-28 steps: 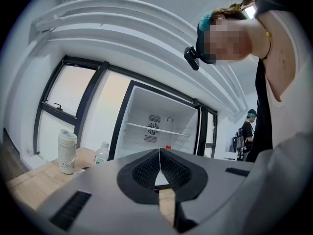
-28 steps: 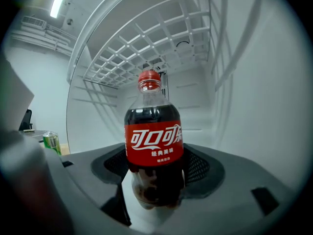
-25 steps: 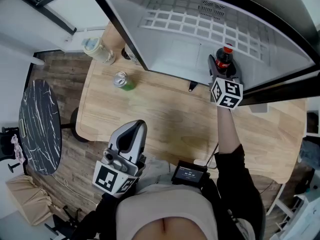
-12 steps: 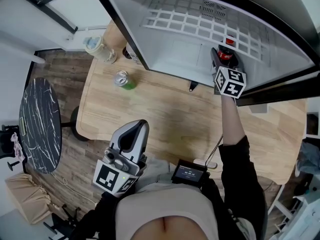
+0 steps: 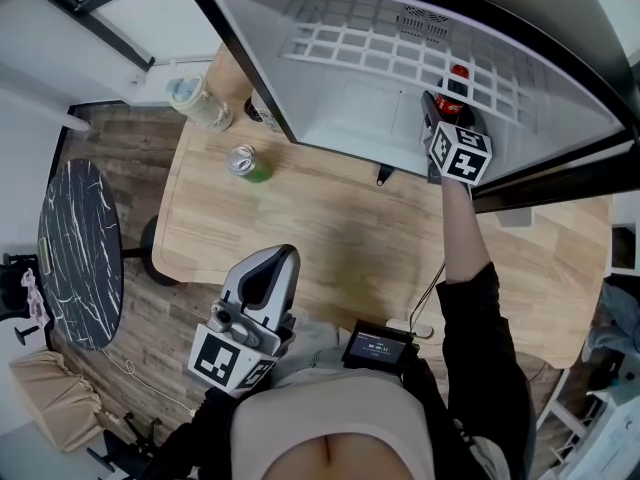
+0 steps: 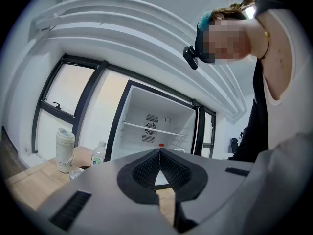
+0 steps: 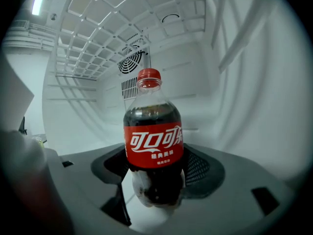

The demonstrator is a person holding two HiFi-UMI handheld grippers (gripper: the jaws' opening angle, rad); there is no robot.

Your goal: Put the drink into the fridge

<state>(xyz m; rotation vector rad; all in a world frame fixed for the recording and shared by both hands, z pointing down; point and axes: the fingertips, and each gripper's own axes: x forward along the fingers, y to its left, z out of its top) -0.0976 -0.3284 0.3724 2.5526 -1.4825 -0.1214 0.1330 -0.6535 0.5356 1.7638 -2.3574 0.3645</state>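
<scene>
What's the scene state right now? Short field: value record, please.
right gripper: shut on bottle, inside fridge
bottle: cola, red cap, upright
left gripper: shut, empty, low by torso
fridge: open, wire shelf above bottle
table: green can, tumbler, both away from the grippers

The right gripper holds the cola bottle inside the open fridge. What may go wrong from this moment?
1. The right gripper grips the cola bottle low, under its label. I cannot tell whether its base touches the fridge floor, so an early release might tip it.
2. The wire shelf is above the red cap; lifting could knock it.
3. Pulling back with jaws barely open might drag the bottle over.
</scene>
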